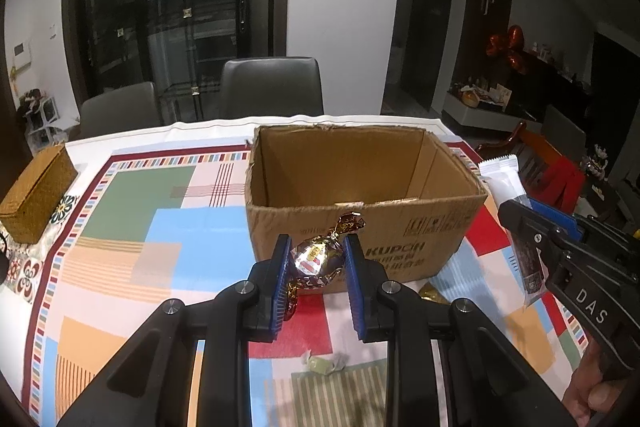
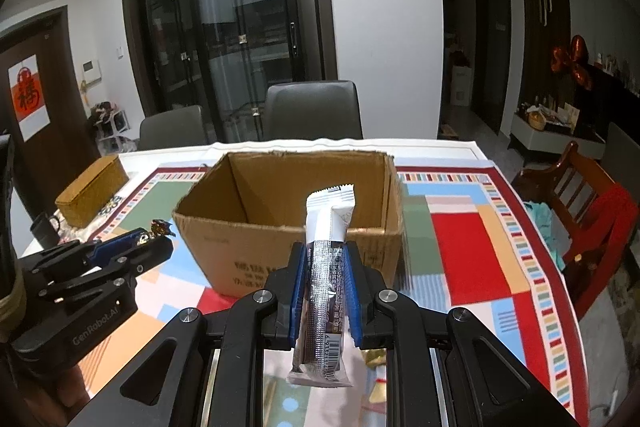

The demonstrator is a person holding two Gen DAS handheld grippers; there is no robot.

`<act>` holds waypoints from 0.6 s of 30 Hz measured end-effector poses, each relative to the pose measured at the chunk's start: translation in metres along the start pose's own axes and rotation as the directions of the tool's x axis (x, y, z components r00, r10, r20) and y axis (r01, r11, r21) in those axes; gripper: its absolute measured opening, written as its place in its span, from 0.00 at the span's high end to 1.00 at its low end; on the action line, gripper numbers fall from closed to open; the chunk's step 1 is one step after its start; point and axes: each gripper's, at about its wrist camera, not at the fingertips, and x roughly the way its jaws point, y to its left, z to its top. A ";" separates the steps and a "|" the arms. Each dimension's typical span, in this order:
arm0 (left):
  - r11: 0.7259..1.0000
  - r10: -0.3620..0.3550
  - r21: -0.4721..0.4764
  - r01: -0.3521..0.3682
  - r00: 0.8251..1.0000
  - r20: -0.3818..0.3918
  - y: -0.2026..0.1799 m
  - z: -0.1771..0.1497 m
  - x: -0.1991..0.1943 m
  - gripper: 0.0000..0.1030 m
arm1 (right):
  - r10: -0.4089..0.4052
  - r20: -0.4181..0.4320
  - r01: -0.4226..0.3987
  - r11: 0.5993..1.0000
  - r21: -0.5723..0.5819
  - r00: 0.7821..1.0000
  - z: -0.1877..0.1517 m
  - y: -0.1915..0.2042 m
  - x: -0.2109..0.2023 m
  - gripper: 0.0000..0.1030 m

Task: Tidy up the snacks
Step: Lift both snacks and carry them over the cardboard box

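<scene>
An open cardboard box (image 1: 404,247) (image 2: 224,251) stands on the patterned tablecloth (image 1: 132,227). My left gripper (image 1: 316,263) is shut on a gold-and-brown foil-wrapped candy (image 1: 316,259), held above the cloth just in front of the box's near wall. My right gripper (image 2: 326,279) is shut on a long white-and-silver snack bar packet (image 2: 326,291), which stands upright with its top against the box's near rim. Each gripper shows in the other's view: the right gripper (image 1: 520,223) at the right edge, the left gripper (image 2: 148,239) at the left with the candy (image 2: 160,227).
A woven lidded basket (image 1: 36,195) (image 2: 90,195) sits at the table's far left, a dark mug (image 2: 44,229) near it. Small wrapped candies (image 1: 324,363) and a gold one (image 1: 434,295) lie on the cloth. Grey chairs (image 1: 272,87) stand behind; a wooden chair (image 2: 580,207) is at the right.
</scene>
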 end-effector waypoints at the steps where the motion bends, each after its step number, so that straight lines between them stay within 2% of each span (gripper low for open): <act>1: 1.000 -0.001 0.004 0.001 1.000 0.001 0.000 0.002 0.001 0.74 | 0.000 0.004 0.000 1.000 -0.001 1.000 0.003 -0.001 0.001 0.81; 18: 0.999 -0.017 0.033 0.015 0.999 0.033 -0.003 0.036 0.018 0.74 | -0.003 0.050 0.004 1.000 -0.019 0.999 0.041 -0.009 0.011 0.81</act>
